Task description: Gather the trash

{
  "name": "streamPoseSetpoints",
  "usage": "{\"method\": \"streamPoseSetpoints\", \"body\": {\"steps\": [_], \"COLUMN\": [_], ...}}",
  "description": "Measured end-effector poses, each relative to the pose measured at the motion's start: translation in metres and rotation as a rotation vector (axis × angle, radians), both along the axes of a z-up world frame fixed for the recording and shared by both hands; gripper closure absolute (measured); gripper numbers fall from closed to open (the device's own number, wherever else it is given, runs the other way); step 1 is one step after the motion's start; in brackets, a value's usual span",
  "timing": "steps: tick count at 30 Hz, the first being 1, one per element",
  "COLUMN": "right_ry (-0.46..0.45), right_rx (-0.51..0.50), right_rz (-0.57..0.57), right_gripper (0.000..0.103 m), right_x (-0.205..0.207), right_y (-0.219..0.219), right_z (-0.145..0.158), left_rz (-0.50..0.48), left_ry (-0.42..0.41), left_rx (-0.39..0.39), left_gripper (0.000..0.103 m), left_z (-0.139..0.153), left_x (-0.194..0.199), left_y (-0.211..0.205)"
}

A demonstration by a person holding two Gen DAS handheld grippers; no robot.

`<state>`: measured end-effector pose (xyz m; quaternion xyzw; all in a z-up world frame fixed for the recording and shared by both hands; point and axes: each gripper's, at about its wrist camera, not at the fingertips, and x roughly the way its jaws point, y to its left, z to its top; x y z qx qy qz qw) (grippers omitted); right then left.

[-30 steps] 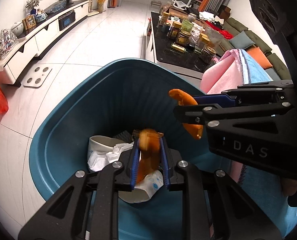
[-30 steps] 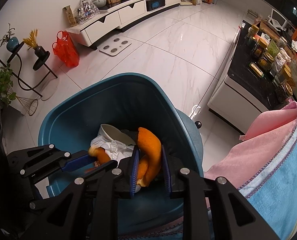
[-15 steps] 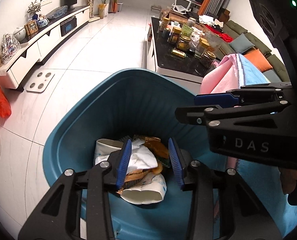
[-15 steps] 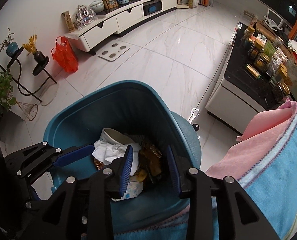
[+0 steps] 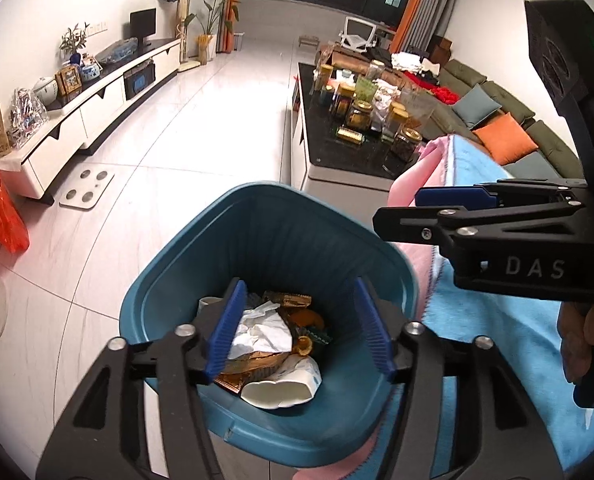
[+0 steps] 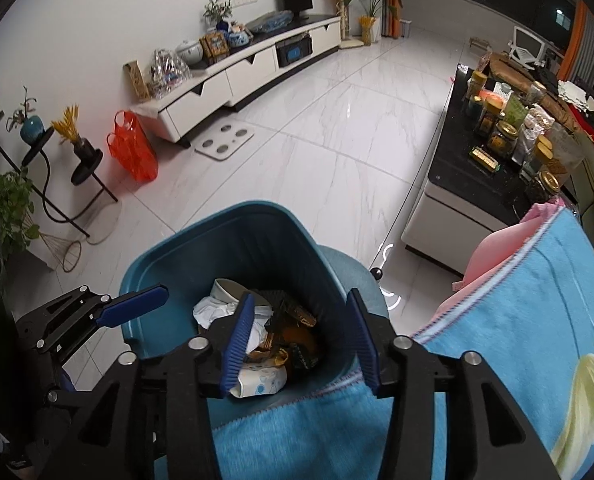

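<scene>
My left hand-held gripper (image 5: 301,328) and my right hand-held gripper (image 6: 303,336) both hung over the blue trash bin (image 5: 169,284), and their jaws had just been opening, so they stood spread with nothing between them. The orange peel (image 5: 307,318) lay down inside the bin with the crumpled tissue (image 5: 263,332) and a paper cup (image 5: 277,392). I thought the best thing was to lift both grippers straight up and clear of the rim, so I would not bump the bin or the blue towel (image 6: 517,340) beside it, before going for more trash.
</scene>
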<state>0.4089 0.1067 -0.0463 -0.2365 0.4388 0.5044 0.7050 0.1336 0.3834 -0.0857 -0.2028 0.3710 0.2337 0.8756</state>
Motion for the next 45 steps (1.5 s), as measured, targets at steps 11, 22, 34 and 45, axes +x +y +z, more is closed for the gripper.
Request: {"method": "streamPoseSetpoints", "body": {"steps": [11, 22, 34, 45], "right_ry": [-0.044, -0.083, -0.154, -0.264], "right_rx": [0.131, 0.235, 0.333, 0.380], "right_rz": [-0.057, -0.111, -0.217, -0.395], "right_gripper": [0.018, 0.007, 0.007, 0.007], "right_x": [0.002, -0.001, -0.013, -0.022], "right_y": [-0.052, -0.110, -0.193, -0.293], "right_z": [0.034, 0.061, 0.082, 0.088], "left_rz": [-0.008, -0.003, -0.078, -0.203], "left_ry": [-0.066, -0.106, -0.205, -0.252], "left_rx": [0.054, 0.110, 0.202, 0.236], "left_gripper": [0.010, 0.006, 0.006, 0.006], "left_z": [0.038, 0.077, 0.122, 0.138], "left_x": [-0.019, -0.040, -0.063, -0.056], "left_y": [-0.030, -0.069, -0.148, -0.220]}}
